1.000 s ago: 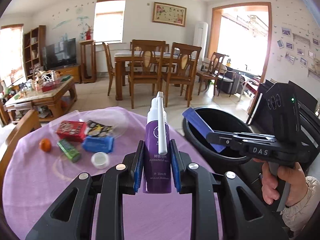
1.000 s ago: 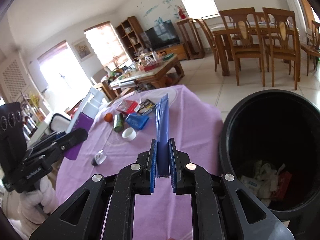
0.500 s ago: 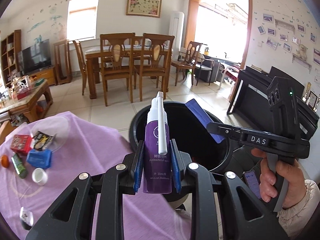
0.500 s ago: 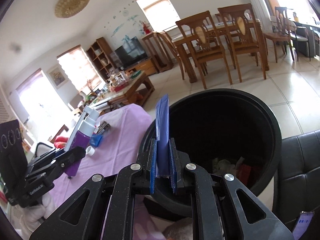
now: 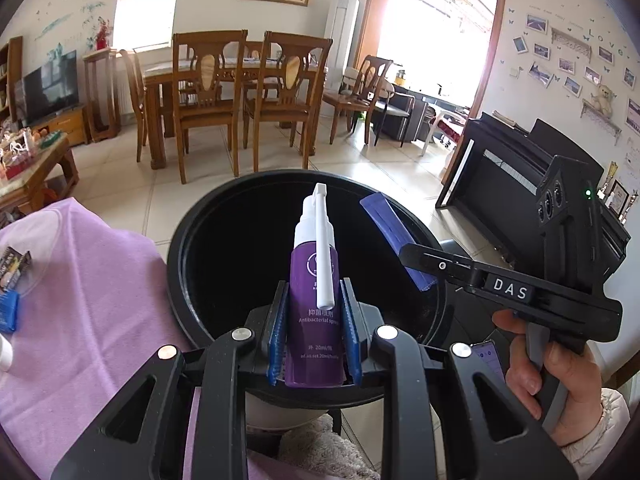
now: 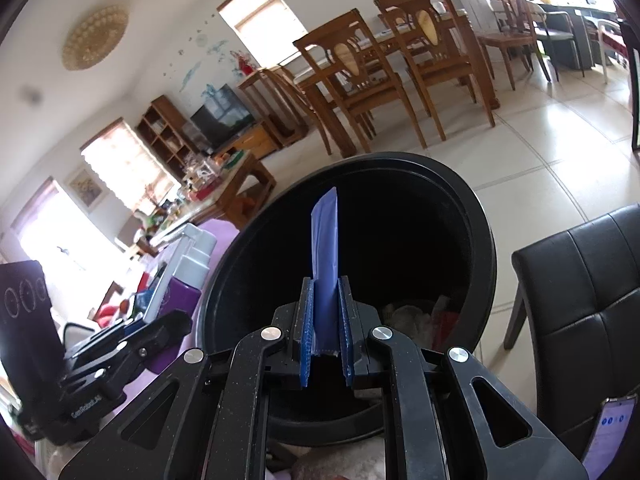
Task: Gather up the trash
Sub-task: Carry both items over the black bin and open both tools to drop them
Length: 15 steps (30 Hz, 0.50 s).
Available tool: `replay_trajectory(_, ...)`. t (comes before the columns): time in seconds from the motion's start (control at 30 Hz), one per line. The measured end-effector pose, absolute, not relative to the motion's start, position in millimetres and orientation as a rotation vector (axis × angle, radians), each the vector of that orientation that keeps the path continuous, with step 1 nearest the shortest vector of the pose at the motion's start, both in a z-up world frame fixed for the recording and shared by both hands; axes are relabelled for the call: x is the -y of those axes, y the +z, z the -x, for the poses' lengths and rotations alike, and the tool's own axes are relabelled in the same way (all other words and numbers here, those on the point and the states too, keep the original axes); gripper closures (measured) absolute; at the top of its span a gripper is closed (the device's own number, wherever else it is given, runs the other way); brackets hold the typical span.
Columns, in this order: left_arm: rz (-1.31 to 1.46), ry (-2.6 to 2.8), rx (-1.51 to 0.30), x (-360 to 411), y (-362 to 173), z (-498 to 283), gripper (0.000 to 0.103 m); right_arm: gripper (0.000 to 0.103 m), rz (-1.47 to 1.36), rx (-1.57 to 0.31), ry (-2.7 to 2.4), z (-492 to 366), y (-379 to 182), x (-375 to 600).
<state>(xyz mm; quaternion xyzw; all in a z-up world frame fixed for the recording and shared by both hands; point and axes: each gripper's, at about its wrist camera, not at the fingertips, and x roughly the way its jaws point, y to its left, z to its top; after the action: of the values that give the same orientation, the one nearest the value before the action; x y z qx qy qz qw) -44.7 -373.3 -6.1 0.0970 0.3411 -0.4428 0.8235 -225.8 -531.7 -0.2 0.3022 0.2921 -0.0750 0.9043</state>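
Observation:
My left gripper (image 5: 314,334) is shut on a purple antibacterial spray bottle (image 5: 314,312) with a white nozzle, held upright over the near rim of the black trash bin (image 5: 188,240). My right gripper (image 6: 326,340) is shut on a flat blue sachet (image 6: 325,256), held upright over the same bin (image 6: 476,240). The sachet (image 5: 394,236) and right gripper (image 5: 424,260) show at the right in the left wrist view. The bottle (image 6: 182,280) and left gripper (image 6: 132,340) show at the left in the right wrist view. Crumpled trash (image 6: 420,314) lies in the bin.
The purple-clothed table (image 5: 92,300) lies left of the bin, with a blue packet (image 5: 8,312) and a dark wrapper (image 5: 14,266) at its far left. A black leather chair (image 6: 580,288) stands right of the bin. A black piano (image 5: 512,184) stands beyond.
Both grippers have swung right from over the table to over the bin, each keeping its load. The bin now fills the middle of both views.

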Motion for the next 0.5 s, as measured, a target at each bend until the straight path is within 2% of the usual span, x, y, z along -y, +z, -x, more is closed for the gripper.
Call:
replay_trajectory(0.33,-0.206,-0.941,-0.788,385.6,-21.6,37.9,0.077,0.09,-0.637,-0.618,-0.165,217.2,-11.0,534.8)
replay_trajectory(0.4,-0.196,-0.939,-0.798,384.0,-19.9,32.8,0.076,0.085,-0.637,-0.618,-0.165,216.3,-11.8,535.1)
replay_trajectory(0.47,-0.192,-0.938,-0.802,383.4,-18.0,32.7,0.076,0.065,-0.638,-0.618,-0.165,216.3,-13.2,532.3)
replay_trajectory(0.5,-0.189,-0.939,-0.799,382.3,-16.5,32.9,0.076,0.06,-0.637,-0.609,-0.167,217.2,-12.9,531.8)
